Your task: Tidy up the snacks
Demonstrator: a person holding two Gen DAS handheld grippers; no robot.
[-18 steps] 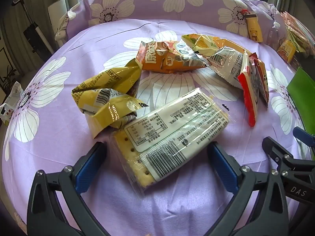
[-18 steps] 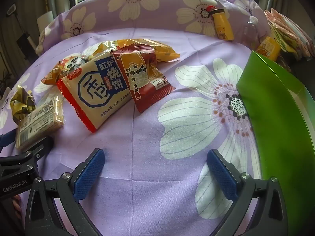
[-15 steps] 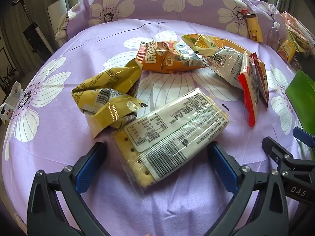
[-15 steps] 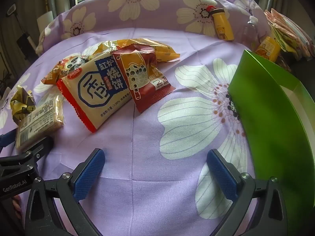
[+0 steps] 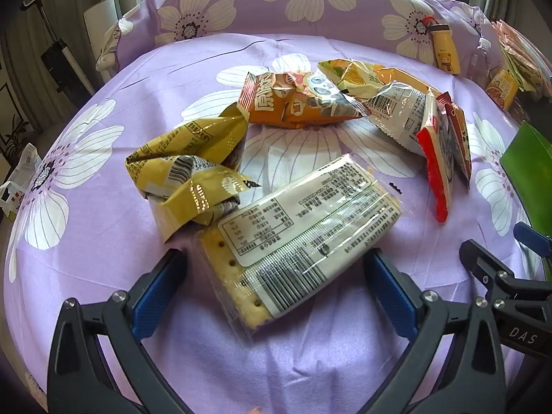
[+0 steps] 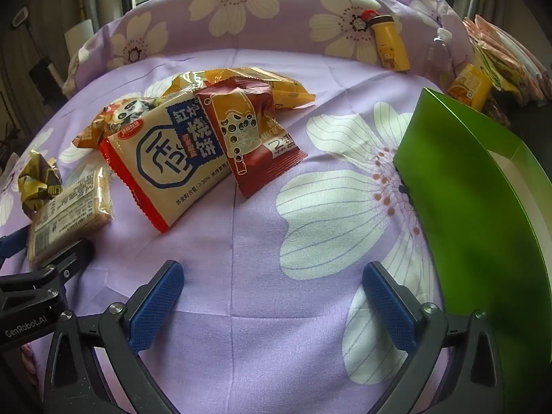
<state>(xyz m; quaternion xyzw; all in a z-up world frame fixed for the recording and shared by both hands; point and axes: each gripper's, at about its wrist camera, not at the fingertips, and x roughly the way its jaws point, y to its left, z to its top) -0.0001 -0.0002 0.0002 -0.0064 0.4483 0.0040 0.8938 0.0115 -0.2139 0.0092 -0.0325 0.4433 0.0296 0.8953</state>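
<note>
A clear-wrapped cracker pack (image 5: 296, 238) lies slanted on the purple flowered cloth, between the wide-spread fingers of my left gripper (image 5: 276, 289), which is open and not touching it. A crumpled gold bag (image 5: 186, 176) sits just left of it, an orange panda bag (image 5: 296, 103) behind. My right gripper (image 6: 272, 303) is open over bare cloth. Ahead of it lie a red-edged biscuit bag (image 6: 165, 158) and a dark red milk-tea bag (image 6: 248, 134). A green box (image 6: 476, 227) stands at its right, also seen in the left wrist view (image 5: 528, 176).
A yellow bear bottle (image 6: 390, 45), a clear water bottle (image 6: 438, 55), an orange carton (image 6: 469, 84) and a stack of packets (image 6: 507, 58) sit at the back right by the cushion. The cloth falls away at the left edge, with room clutter beyond.
The green box has slid left and closer across the cloth beside my right gripper. Both grippers and the snacks have stayed where they were.
</note>
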